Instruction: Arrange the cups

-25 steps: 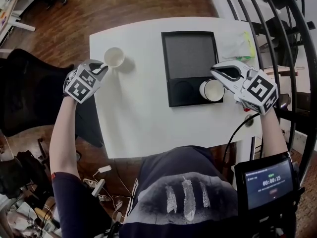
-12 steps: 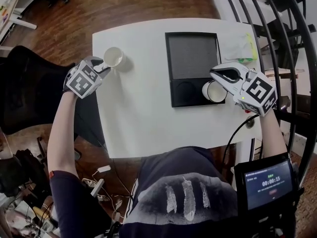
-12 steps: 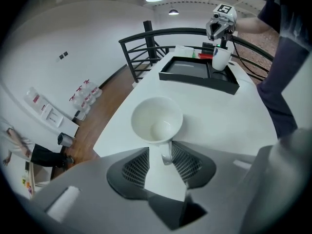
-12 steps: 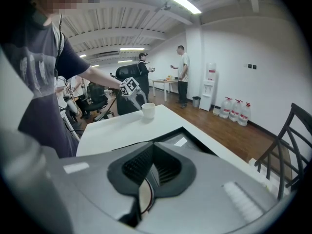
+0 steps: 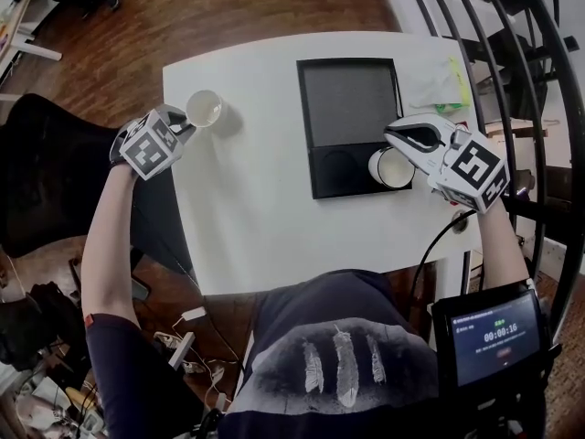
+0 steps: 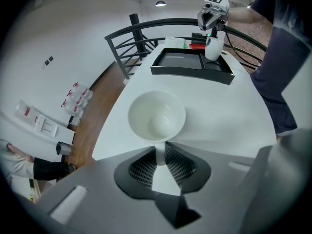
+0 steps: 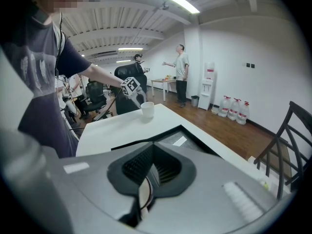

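While the left tongs are closing on the handle of the cup at the 10 o'clock corner of the table | handle points to 8 o'clock, into the jaws | tray lies at its 3 o'clock | right tongs pinched shut on the wall of the tray cup

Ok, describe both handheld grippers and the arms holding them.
The left gripper and right gripper have pale grey plastic shells, each carrying a cube with black-and-white square markers. Their fingers have dark ribbed pads; the left's are closing, with a white cup's handle between them. A black cable trails from the right one. The person wears a dark short-sleeved shirt.
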The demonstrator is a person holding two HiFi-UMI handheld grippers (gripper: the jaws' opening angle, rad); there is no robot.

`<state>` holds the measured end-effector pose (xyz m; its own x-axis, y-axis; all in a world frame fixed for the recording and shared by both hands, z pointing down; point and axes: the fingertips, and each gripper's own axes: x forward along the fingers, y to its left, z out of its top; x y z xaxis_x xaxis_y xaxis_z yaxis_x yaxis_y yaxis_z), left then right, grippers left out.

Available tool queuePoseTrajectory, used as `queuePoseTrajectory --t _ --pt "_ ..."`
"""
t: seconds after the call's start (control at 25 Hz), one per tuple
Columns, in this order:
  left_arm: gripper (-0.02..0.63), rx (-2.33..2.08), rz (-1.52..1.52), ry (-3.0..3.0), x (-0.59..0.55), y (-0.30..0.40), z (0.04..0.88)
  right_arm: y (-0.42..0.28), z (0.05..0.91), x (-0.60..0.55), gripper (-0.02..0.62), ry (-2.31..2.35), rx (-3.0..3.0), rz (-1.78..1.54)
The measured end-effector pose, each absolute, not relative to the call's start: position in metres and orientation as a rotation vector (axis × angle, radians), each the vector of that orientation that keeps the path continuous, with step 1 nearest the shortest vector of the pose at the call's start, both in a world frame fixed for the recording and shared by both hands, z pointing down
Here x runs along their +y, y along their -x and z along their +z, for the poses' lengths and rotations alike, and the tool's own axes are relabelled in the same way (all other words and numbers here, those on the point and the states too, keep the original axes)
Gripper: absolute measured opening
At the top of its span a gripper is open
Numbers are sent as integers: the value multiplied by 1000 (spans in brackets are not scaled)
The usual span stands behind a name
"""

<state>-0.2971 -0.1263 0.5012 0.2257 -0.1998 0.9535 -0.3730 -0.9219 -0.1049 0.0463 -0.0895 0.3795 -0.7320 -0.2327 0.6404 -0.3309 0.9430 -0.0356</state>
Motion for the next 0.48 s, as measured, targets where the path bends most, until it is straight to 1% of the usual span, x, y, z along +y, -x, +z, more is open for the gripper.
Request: queuePoseTrajectory --t 0.24,0.48 --pt "63 -536 1752 -2350 -122 287 496 -46 379 -91 3 -400 -2427 190" --pt "63 -549 1620 -2453 -124 261 469 -48 379 -91 3 -401 -2424 191"
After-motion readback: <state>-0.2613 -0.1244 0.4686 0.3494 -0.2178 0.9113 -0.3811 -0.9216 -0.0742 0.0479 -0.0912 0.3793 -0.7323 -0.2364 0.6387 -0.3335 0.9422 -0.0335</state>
